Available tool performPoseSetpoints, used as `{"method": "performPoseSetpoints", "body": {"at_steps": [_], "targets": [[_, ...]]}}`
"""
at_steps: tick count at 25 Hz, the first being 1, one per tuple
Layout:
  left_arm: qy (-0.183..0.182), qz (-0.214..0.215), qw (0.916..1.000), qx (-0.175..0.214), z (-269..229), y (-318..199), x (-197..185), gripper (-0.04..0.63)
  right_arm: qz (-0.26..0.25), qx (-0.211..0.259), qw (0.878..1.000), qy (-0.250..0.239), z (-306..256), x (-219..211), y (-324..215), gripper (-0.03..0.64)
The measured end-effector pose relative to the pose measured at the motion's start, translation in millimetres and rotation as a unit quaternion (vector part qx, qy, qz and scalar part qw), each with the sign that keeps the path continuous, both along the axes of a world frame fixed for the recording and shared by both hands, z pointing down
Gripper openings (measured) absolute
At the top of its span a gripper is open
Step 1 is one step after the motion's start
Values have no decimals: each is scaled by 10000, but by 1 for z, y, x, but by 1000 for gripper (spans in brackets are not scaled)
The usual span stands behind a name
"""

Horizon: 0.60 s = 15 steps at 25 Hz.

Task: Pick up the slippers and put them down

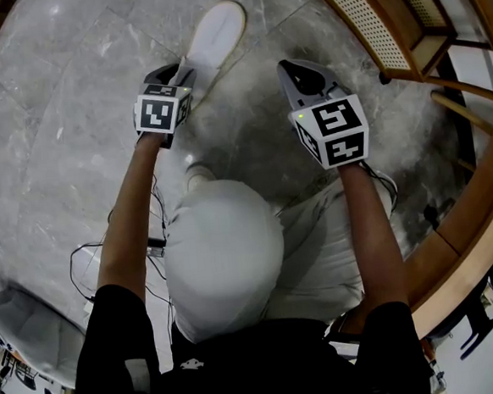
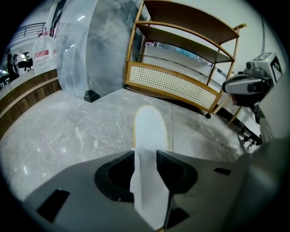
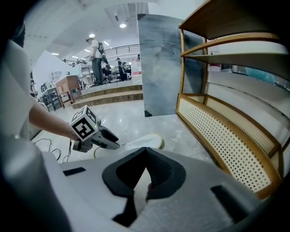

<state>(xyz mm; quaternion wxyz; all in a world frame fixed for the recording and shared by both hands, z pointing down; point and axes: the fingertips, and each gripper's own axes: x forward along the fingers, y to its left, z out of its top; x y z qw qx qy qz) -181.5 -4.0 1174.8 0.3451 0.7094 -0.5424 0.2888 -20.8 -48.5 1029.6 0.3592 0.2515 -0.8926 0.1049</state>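
Slipper (image 2: pixel 150 129) looks light, soft, floppy; best taken at the upper. Left gripper (image 2: pixel 145 156) jaws parted around it, not pinching. Right gripper (image 3: pixel 146 154) closed, empty.

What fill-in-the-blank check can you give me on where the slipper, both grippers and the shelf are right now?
The white slipper lies on the grey ___. The gripper with the slipper between its fingers is the ___ gripper. The right gripper has ___ between its fingers. The wooden shelf stands on the person's ___ side.
Missing words: floor; left; nothing; right.
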Motion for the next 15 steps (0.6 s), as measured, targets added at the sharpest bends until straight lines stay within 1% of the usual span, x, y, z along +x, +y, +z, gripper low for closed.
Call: {"method": "performPoseSetpoints", "body": {"at_steps": [5,9,15], "targets": [[44,-48,10000,-9,-4,0,-1,135,-51,1,9999,-133,-7,-7,-3,-11],[-75,-90,9999,33,-16,3,-7,133,21,40,9998,-210,-14,-10,-10,-11],[-75,71,9998,154,-41,-2,-5,127,107,73,9997,-187,-25,-15,-18,-11]]}}
